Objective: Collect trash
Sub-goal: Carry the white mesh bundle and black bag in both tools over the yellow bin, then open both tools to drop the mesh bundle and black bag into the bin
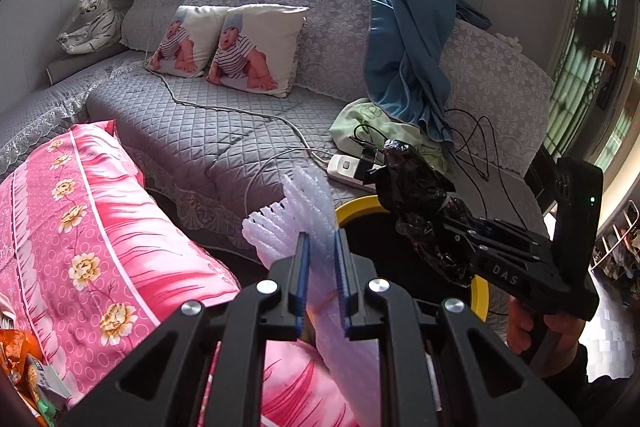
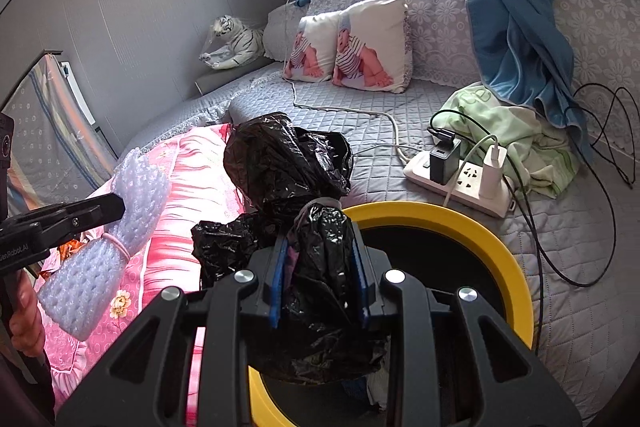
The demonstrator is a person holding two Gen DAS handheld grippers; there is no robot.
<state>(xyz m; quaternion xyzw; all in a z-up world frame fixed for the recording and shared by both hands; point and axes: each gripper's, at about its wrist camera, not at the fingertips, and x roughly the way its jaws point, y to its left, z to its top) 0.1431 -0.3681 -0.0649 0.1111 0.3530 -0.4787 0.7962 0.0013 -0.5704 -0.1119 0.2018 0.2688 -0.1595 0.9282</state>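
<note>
Gripping a wad of white foam netting (image 1: 304, 203) between nearly closed jaws, the left gripper (image 1: 322, 279) hung over the pink floral pillow (image 1: 100, 219), just beside the yellow-rimmed bin (image 2: 472, 227). In the right wrist view a pink band pinched the netting at its middle, and the person's hand (image 2: 24, 319) showed below that tool. The right gripper (image 2: 322, 283) had its jaws part-way closed on a crumpled black plastic bag (image 2: 288, 163), which bulged out ahead of the pads and sat above the near edge of the bin's dark opening. Both pieces of trash were thus held in the air, neither yet inside the bin.

Judging from this, the carry-to-bin step was in hand. The next move called for bringing each load squarely over the opening before letting go, the bag first since it was nearer. The power strip (image 2: 456, 183) and its cables (image 2: 536, 227) lay close behind the rim, so a wide swing risked snagging them.
</note>
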